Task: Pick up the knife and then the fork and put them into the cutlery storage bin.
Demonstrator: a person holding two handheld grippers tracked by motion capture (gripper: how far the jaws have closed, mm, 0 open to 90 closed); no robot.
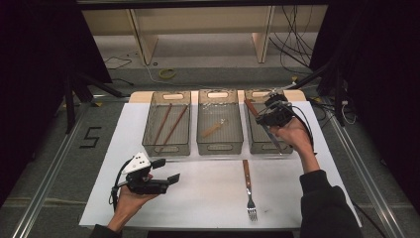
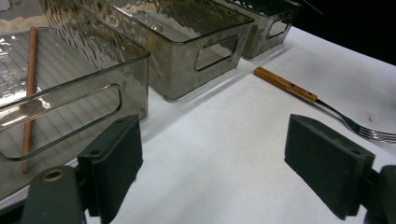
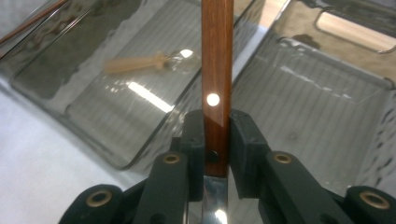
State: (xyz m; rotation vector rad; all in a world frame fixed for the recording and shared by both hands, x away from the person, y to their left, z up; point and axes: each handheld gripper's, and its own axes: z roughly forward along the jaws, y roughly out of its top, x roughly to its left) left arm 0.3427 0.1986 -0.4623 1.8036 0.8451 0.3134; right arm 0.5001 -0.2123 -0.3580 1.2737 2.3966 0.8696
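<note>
My right gripper (image 1: 271,115) is shut on a wooden-handled knife (image 1: 251,107) and holds it over the right clear bin (image 1: 258,147). The blade slants down toward the bin's near wall. In the right gripper view the pads of the right gripper (image 3: 216,140) clamp the brown handle (image 3: 217,70) just above the metal blade. My left gripper (image 1: 167,170) rests low over the white table at the near left, open and empty. Between the wide-apart pads of the left gripper (image 2: 219,163) lies bare table. A wooden-handled fork (image 1: 248,187) lies on the table in front of the bins.
Three clear bins stand in a row. The left bin (image 1: 167,150) holds two chopsticks (image 1: 171,126), and the middle bin (image 1: 220,148) holds a small wooden-handled utensil (image 1: 214,129). The fork (image 2: 303,94) lies ahead and right of my left gripper. Cables run across the floor behind the table.
</note>
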